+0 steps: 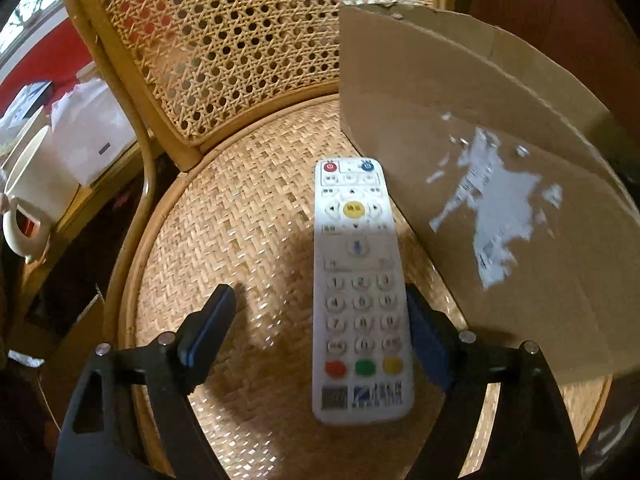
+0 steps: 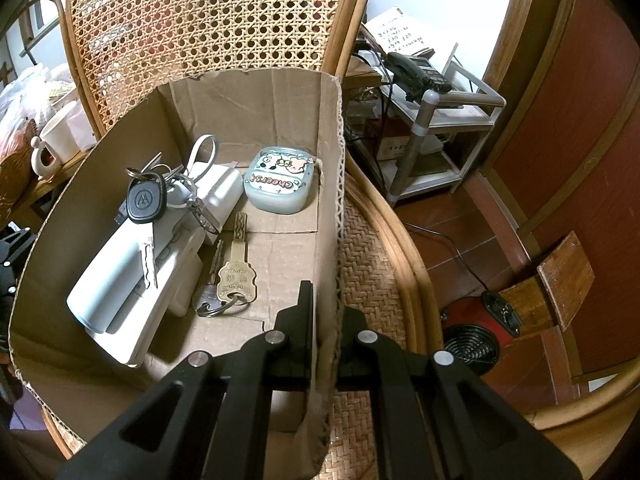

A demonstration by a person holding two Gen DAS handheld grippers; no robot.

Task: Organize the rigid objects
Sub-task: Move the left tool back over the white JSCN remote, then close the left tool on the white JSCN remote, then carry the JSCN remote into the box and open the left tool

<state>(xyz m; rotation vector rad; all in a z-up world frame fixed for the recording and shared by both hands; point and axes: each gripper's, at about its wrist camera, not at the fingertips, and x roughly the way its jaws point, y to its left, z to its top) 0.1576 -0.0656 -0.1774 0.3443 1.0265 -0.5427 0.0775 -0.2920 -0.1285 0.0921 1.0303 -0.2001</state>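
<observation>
A white remote control (image 1: 358,288) lies face up on the woven chair seat (image 1: 224,240), lengthwise between the fingers of my left gripper (image 1: 320,296). The right pad is at the remote's edge. The left pad stands well clear of it, so the jaws are open around it. To the right stands the cardboard box (image 1: 480,140). My right gripper (image 2: 326,300) is shut on the box's right wall (image 2: 332,200), one finger inside and one outside. Inside lie a key bunch with a black fob (image 2: 146,200), a brass key (image 2: 236,276), a pale "Cheers" case (image 2: 278,186) and white devices (image 2: 132,276).
The cane chair back (image 1: 240,48) rises behind the seat. A cream mug (image 1: 36,196) and white packets stand on a side table at the left. To the right of the chair are a shelf with a black phone (image 2: 416,70) and a red fan heater (image 2: 476,332) on the floor.
</observation>
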